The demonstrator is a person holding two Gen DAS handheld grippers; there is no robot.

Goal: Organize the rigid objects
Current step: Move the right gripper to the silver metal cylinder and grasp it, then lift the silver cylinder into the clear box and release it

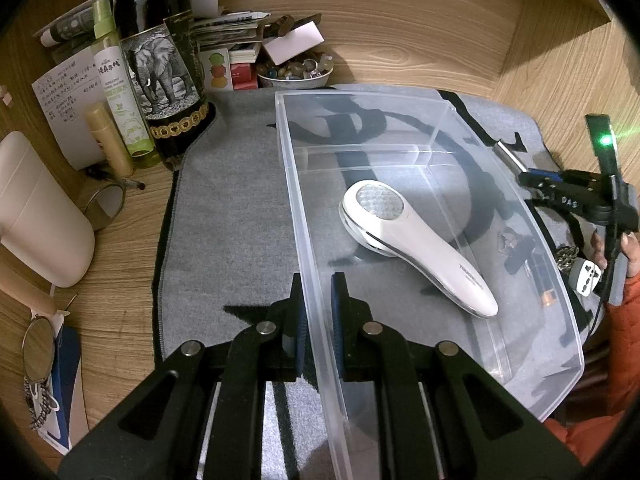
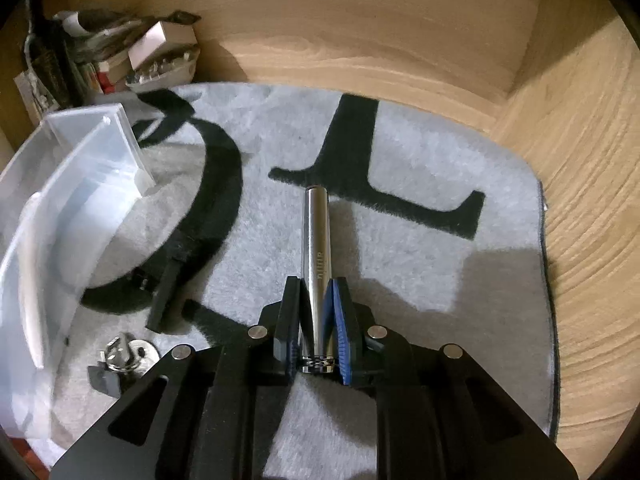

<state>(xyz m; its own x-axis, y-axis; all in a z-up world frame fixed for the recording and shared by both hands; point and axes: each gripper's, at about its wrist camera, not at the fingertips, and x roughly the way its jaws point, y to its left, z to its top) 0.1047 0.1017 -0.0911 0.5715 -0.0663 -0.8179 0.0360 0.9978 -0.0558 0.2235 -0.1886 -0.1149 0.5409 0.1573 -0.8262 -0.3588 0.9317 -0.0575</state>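
Metal cylinder (image 2: 317, 268) is in your R gripper (image 2: 316, 316) now: jaws pinched right down on its near end, blue pads pressing both sides, far end pointing away over the grey mat (image 2: 440, 140) w/ the big black lettering. Your L gripper (image 1: 319, 312) is clamped tight on the near-left wall of the clear plastic bin (image 1: 400, 120), one finger inside, one outside, wall sandwiched between. White handheld shaver-type device (image 1: 412, 240) lies flat inside the bin, head toward the far side, handle toward the near right. Right-wrist view: bin sits on the left, and just outside it on the mat there's a black bar (image 2: 164, 296) and a bunch of keys (image 2: 124, 356), near left. Far left on the wood desk, dark elephant-label bottle (image 1: 160, 60) stands upright beside a green spray bottle (image 1: 116, 84).
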